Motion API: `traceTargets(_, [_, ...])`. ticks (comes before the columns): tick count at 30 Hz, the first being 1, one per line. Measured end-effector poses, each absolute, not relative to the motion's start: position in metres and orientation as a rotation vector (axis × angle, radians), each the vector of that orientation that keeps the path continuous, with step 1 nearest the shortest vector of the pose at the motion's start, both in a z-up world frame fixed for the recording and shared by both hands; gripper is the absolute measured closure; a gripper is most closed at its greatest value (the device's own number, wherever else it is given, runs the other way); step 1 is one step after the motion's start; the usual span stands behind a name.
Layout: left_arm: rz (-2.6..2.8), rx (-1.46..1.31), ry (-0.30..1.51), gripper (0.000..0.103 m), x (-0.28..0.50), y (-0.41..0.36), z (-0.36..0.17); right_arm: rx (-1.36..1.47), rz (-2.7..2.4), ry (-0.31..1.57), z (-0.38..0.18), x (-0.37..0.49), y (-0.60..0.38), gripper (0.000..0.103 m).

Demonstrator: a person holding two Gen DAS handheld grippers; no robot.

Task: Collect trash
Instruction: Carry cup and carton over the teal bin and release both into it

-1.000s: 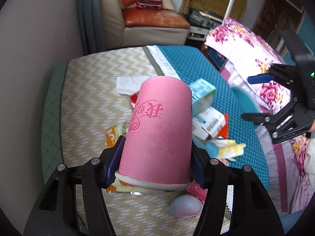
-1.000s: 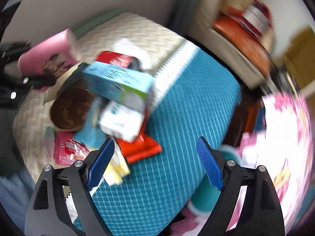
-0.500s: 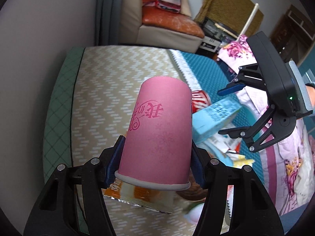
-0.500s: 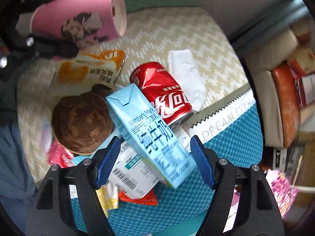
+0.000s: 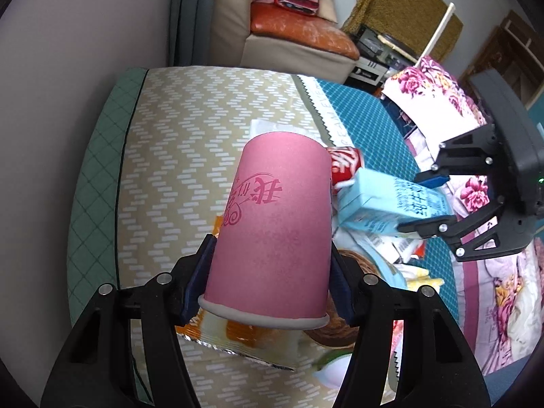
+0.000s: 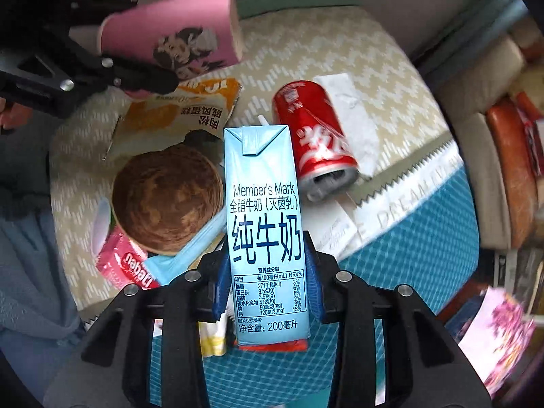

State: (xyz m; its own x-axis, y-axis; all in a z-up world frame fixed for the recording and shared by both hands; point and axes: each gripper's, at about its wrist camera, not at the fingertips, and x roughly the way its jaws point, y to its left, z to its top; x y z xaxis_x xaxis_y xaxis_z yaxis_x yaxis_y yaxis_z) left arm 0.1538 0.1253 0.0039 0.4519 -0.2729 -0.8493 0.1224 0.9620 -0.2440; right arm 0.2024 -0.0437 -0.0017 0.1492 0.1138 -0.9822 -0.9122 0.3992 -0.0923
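Note:
My left gripper (image 5: 271, 248) is shut on a pink paper cup (image 5: 275, 224), held bottom-forward above the trash pile; the cup (image 6: 170, 40) also shows at the upper left of the right wrist view. My right gripper (image 6: 267, 272) points down at the pile and its jaws are closing on a light blue milk carton (image 6: 265, 204), with the blue pads against its two long sides. From the left wrist view the carton (image 5: 384, 200) lies tilted between the right gripper's (image 5: 423, 204) fingers. A red soda can (image 6: 312, 142) lies on its side just right of the carton.
Around the carton lie a brown-stained round paper bowl (image 6: 166, 197), an orange snack wrapper (image 6: 183, 112), a pink wafer packet (image 6: 125, 265) and a white tissue (image 6: 353, 115). All rest on a beige chevron cloth (image 5: 176, 156) joined to a teal cloth (image 6: 408, 255). A sofa (image 5: 299, 37) stands behind.
The right gripper swung over the pile, rolled into line with the milk carton and narrowed its jaws onto it. The left gripper shifted a little with the pink cup still in it.

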Motion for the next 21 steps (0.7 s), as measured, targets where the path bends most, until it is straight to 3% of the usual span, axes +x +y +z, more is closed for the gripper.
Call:
traceTargets(12, [-0.352,-0.059,1.071,0.041,0.139,0.042,0.022,-0.392,0.492,1.121,0.024,0.173,-0.165,0.068])
traceTargets(21, [-0.509,0.053,1.093,0.041,0.135,-0.075,0.018,0.000,0.239,1.100,0.014,0.143,-0.290,0.068])
